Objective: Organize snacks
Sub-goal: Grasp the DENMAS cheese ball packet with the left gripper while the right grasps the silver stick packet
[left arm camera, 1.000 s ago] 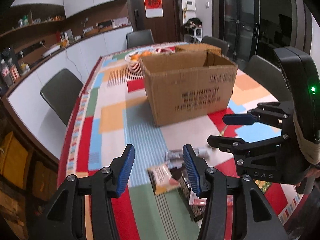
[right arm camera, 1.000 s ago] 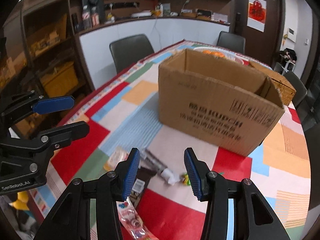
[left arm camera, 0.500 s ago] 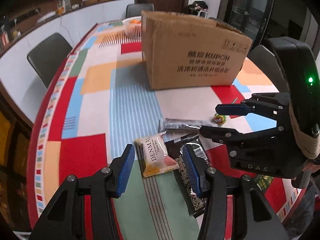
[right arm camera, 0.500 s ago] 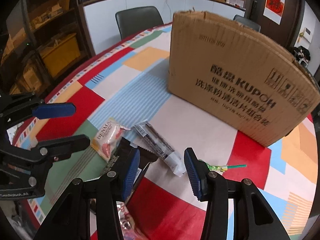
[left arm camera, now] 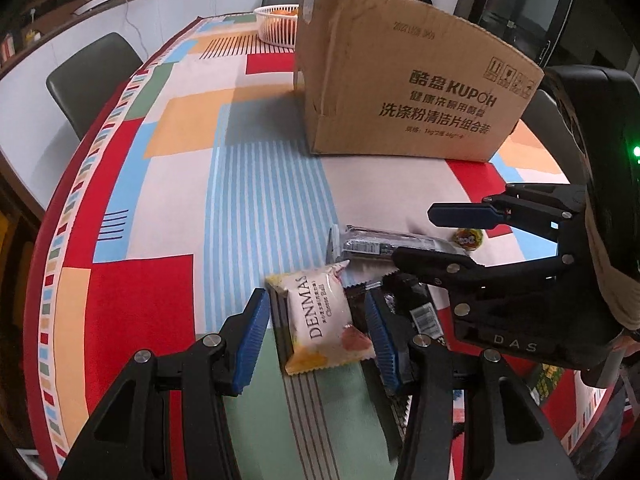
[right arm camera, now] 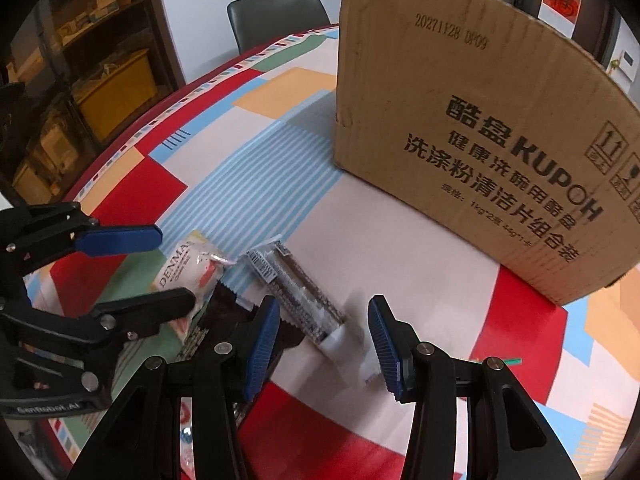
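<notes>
At the far left a dark chair (left arm camera: 90,76) stands against the edge of the table, whose patchwork cloth (left arm camera: 168,184) of red, orange, blue and striped panels fills most of both views. Low over the near part of that cloth, the left gripper (left arm camera: 316,334) hangs with its blue-padded jaws spread apart, straddling the white DENMAS snack packet (left arm camera: 326,320) that lies flat on the cloth; neither pad visibly presses on the wrapper. Just right of the packet, and partly tucked under it, lies a dark wrapper (left arm camera: 416,312), and beyond that a long silver-and-black snack bar (left arm camera: 384,246) lies crosswise. In the right wrist view the right gripper (right arm camera: 322,338) is likewise released, jaws wide, with the near end of that snack bar (right arm camera: 300,292) lying between its pads and touching neither. A small round candy (left arm camera: 468,237) sits just past the bar's right end, and a green stick (right arm camera: 508,360) shows beside the right gripper's right finger. Behind everything stands the cardboard box (left arm camera: 404,92), printed KUPOH, with a white basket (left arm camera: 276,26) of orange fruit beyond its left corner.
</notes>
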A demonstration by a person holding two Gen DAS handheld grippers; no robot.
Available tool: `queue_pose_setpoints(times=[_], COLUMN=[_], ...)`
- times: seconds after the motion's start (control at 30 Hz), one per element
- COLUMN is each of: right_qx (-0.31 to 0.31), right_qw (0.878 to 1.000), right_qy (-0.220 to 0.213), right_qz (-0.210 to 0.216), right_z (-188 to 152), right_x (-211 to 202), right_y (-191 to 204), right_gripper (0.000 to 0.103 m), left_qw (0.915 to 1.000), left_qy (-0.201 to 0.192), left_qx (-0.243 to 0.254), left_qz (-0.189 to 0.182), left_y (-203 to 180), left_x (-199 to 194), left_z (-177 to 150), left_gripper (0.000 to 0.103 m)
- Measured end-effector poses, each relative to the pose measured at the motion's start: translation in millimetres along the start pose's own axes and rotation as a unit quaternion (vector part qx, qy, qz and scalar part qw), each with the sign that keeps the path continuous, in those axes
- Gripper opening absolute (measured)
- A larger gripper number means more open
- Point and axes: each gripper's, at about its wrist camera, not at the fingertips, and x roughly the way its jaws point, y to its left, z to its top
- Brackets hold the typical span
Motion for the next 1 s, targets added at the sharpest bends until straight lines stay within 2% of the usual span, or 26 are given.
queue_pose_setpoints(times=[0.17,0.27,0.37,0.47,0.57,0.6,0.77,1.0], right_qx=[-0.001,-0.003,0.002,0.001,-0.002,-0.003,0.004,0.021], right_qw=[1.000,1.000,1.000,1.000,1.000,1.000,1.000,0.999], right_qy=[0.007,0.009,0.011,0.008,0.006,0.006,0.002,-0.024], right_qz=[0.007,0.005,0.009,0.002,-0.003,-0.006,-0.008,-0.015], right_z=[7,9,11,12,12,12,8,3], right_x=[13,19,24,26,24,24,17,-11], right_y=[2,4,4,5,6,7,5,3], right_gripper=[0.047,0.047,0.039,0.037,0.024,0.022,0.021,0.021], left_qw=[1.0000,0.9999,0.9998,0.9998,0.9998,0.9998,0.9998,0.9994], left_qy=[0.006,0.010,0.011,0.009,0.007,0.006,-0.001,-0.035], left_qx=[-0.006,-0.011,-0.016,-0.018,-0.018,-0.017,-0.018,-0.007], left_qz=[-0.004,-0.005,-0.008,-0.008,-0.009,-0.009,-0.008,-0.001], left_y=[3,5,7,7,7,7,5,-7], left_x=[8,14,16,17,17,17,13,-13], left_z=[2,3,4,4,4,4,5,9], left_gripper=[0.046,0.040,0.036,0.035,0.033,0.033,0.030,0.030])
